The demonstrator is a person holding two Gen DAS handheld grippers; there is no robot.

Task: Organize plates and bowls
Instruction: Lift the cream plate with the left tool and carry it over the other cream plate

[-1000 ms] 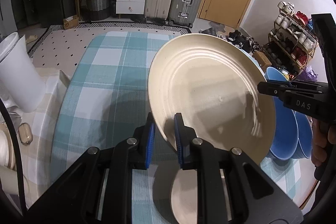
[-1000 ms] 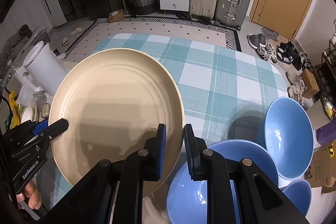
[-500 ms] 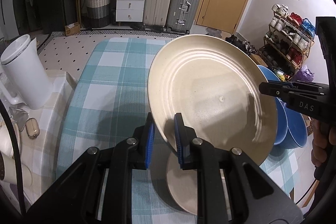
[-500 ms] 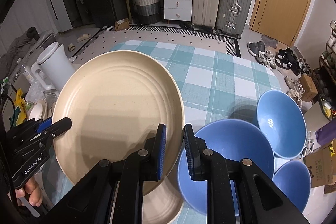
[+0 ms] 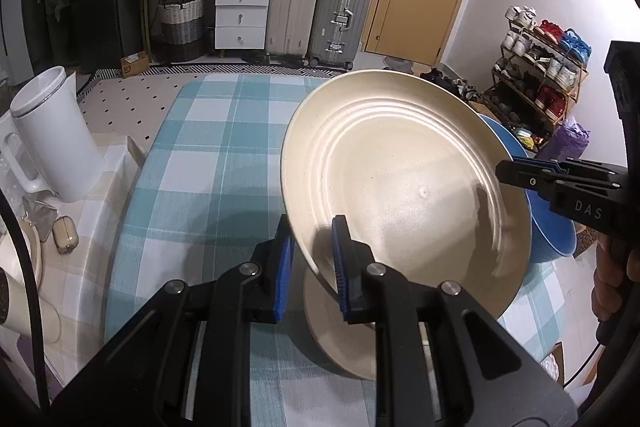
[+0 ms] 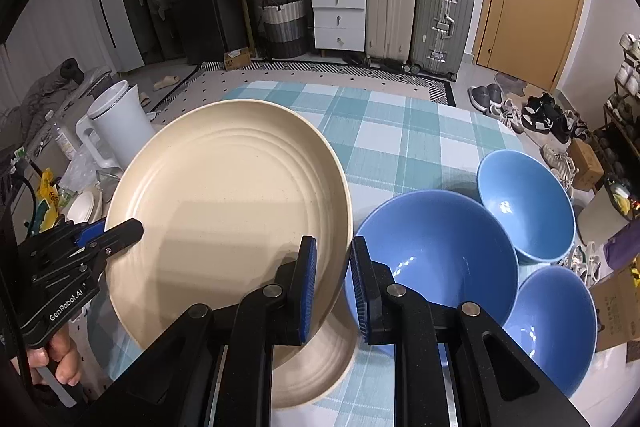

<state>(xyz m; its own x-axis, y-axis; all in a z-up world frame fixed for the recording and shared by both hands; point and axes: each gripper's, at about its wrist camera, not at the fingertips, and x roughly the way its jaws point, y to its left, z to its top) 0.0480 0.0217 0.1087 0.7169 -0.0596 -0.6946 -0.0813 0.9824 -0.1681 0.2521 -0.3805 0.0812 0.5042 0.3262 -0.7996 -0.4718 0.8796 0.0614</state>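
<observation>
A large cream plate (image 5: 404,179) (image 6: 224,203) is held tilted in the air above the checked table. My left gripper (image 5: 311,259) is shut on its left rim. My right gripper (image 6: 333,287) is shut on its right rim, and it also shows in the left wrist view (image 5: 516,175). A second cream plate (image 5: 340,331) (image 6: 320,367) lies flat on the table underneath. Three blue bowls stand to the right: a large one (image 6: 440,259), one behind it (image 6: 524,203) and one in front (image 6: 556,323).
A teal checked tablecloth (image 5: 216,155) covers the table. A white jug (image 5: 52,131) and small items stand on a side table at the left. Suitcases, drawers and a door stand at the back; a shoe rack (image 5: 540,83) is at the right.
Both grippers have lifted the large cream plate higher off the table, and more of the second cream plate under it and of the blue bowls now shows.
</observation>
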